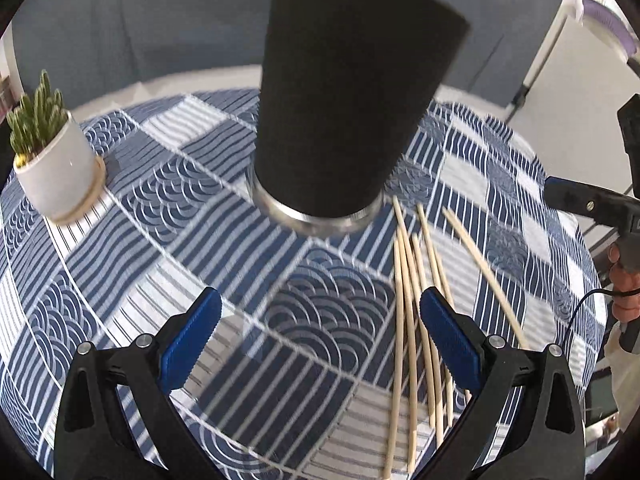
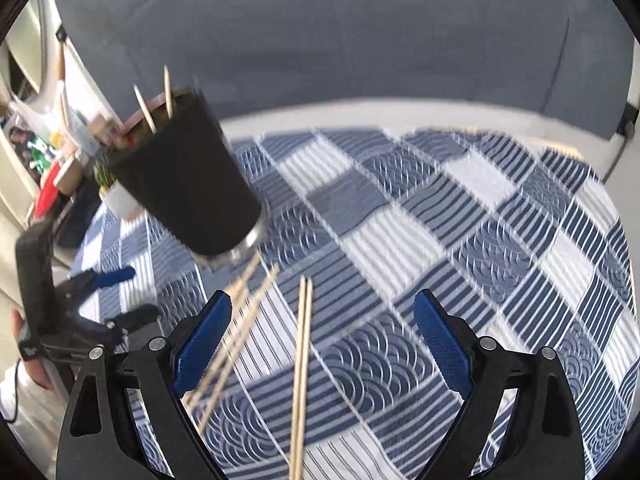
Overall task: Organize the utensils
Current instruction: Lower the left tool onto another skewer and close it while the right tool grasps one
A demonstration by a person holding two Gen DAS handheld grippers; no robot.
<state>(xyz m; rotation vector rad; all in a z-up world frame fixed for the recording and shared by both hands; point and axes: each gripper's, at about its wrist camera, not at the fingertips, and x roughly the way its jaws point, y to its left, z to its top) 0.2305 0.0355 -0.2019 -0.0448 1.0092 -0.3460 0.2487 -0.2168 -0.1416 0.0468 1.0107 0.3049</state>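
Note:
A black cup [image 1: 344,96] with a metal base stands on the blue-and-white patterned tablecloth [image 1: 160,184]. In the right wrist view the cup [image 2: 184,184] has two chopsticks [image 2: 158,98] sticking out of its top. Several loose wooden chopsticks [image 1: 408,288] lie on the cloth just right of the cup's base. My left gripper [image 1: 320,320] hangs open in front of the cup, with its right finger over the chopsticks and nothing between the pads. My right gripper [image 2: 324,320] is open above a pair of chopsticks [image 2: 304,340], and a fanned bunch [image 2: 240,312] passes under its left finger.
A small green plant in a white pot [image 1: 60,168] stands at the far left of the table. A grey sofa [image 2: 360,32] runs behind the table. Cluttered shelves [image 2: 60,140] show at the left of the right wrist view. A person's hand [image 1: 624,292] is at the right edge.

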